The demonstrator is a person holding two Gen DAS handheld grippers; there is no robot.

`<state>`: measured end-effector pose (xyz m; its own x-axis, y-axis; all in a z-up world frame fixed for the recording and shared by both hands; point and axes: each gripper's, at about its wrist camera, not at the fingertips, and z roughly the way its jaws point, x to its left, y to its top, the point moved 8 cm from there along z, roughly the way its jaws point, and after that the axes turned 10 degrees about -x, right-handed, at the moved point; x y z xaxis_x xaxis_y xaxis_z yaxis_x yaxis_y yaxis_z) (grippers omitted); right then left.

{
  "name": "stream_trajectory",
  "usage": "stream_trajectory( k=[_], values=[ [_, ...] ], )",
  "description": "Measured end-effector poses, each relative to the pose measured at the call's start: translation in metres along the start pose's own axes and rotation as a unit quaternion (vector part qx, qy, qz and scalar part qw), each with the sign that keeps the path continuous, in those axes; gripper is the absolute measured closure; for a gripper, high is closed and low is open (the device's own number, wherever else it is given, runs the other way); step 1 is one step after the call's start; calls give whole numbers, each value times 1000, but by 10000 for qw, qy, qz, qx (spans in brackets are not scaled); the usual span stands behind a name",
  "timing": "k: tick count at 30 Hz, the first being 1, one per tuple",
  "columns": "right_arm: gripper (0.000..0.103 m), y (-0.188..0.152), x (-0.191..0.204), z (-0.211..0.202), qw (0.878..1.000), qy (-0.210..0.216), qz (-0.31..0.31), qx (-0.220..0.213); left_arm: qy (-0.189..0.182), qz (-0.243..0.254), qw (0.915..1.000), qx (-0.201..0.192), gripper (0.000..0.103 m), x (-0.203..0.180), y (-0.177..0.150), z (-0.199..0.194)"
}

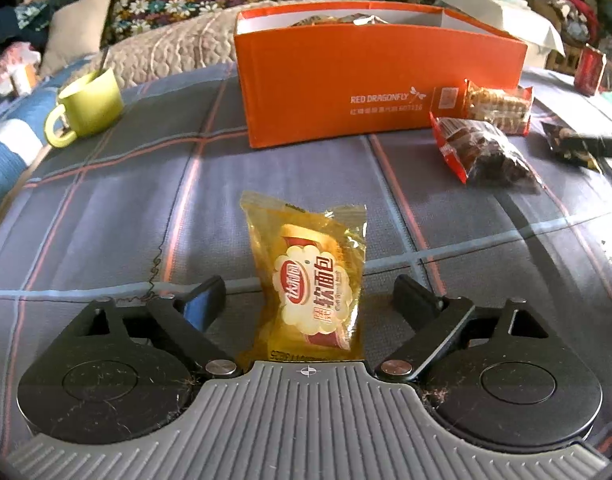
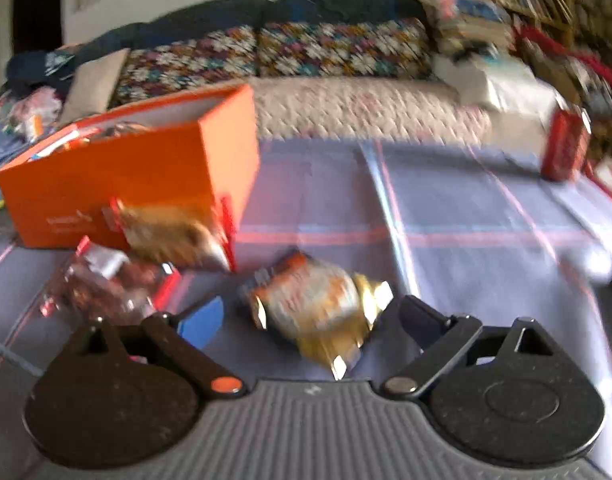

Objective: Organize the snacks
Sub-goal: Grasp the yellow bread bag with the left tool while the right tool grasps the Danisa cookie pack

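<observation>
1. The left tool point(image 1: 307, 300) stands released — both fingers well apart, pads clear of the yellow bread packet point(image 1: 307, 280) that lies between them on the plaid-covered table point(image 1: 126, 208). The packet is not gripped; it rests on the cloth, its far end pointing toward the orange box point(image 1: 369, 88).

2. The right tool point(image 2: 309, 322) is likewise spread wide, with a crinkly orange-and-gold snack bag point(image 2: 317, 308) lying between its fingers on the cloth. That view is blurred, so whether a pad brushes the wrapper cannot be told; nothing looks clamped.

3. The step in hand, as I judge it, is picking up loose snacks for the box, which already holds several packets. Two more — a biscuit pack point(image 1: 493, 106) against the box's front corner and a dark red-edged bag point(image 1: 485, 152) just beside it — wait on the table.

4. To do it well: bring the fingers down so the pads meet the filled middle of a packet, not the thin sealed edge, which would slip.

5. Close gently — soft bread crushes, and foil wrappers slide under a hard squeeze.

6. Lift clear of the box's wall before moving over it; the front is tall and a dangling packet could catch the rim.

7. Keep clear of the green mug point(image 1: 86, 104) with a spoon in it at the left, and the red can point(image 1: 589, 70) at the right.
</observation>
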<state>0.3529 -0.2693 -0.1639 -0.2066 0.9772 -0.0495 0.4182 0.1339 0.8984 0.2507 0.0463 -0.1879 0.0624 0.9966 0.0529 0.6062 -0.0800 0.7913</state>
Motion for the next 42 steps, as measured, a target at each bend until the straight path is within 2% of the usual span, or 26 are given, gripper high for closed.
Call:
stream_trajectory(
  k=[2,3,5,7,11,15,16,17,19,23,40,42],
  values=[
    [9,8,6,14,9988,146,-475,-8,49,39,10000,7,28,-3,-1,-1],
    [9,7,5,19,9986,186,-477,113,43,46,10000,18,28,-4,-1,-1],
    [9,-4,1,24,9982,364,44,473,-8,41,10000,41,28,-7,-1,-1],
    [8,-13,0,22,9959,544,341,642,-40,36,10000,33,28,-9,-1,0],
    [9,-21,1,9,9977,456,138,491,-81,-15,10000,0,27,-11,-1,1],
    [8,-17,-2,19,9986,172,123,486,-57,-18,10000,-7,25,-10,2,5],
    [7,-17,-1,21,9985,106,122,516,-38,14,10000,-16,25,-10,3,6],
    [0,-18,0,23,9981,116,140,580,-34,36,10000,-19,23,-9,3,7],
    [1,-19,0,21,9981,65,178,580,-44,30,10000,-14,21,-8,3,8],
    [1,-23,0,13,9981,151,142,572,-213,-257,9994,25,21,-2,1,11],
    [1,-19,2,25,9981,204,115,563,-193,-243,9995,3,21,-2,2,12],
    [1,-19,1,23,9982,216,111,552,-199,-255,9995,-13,25,-2,1,12]
  ],
)
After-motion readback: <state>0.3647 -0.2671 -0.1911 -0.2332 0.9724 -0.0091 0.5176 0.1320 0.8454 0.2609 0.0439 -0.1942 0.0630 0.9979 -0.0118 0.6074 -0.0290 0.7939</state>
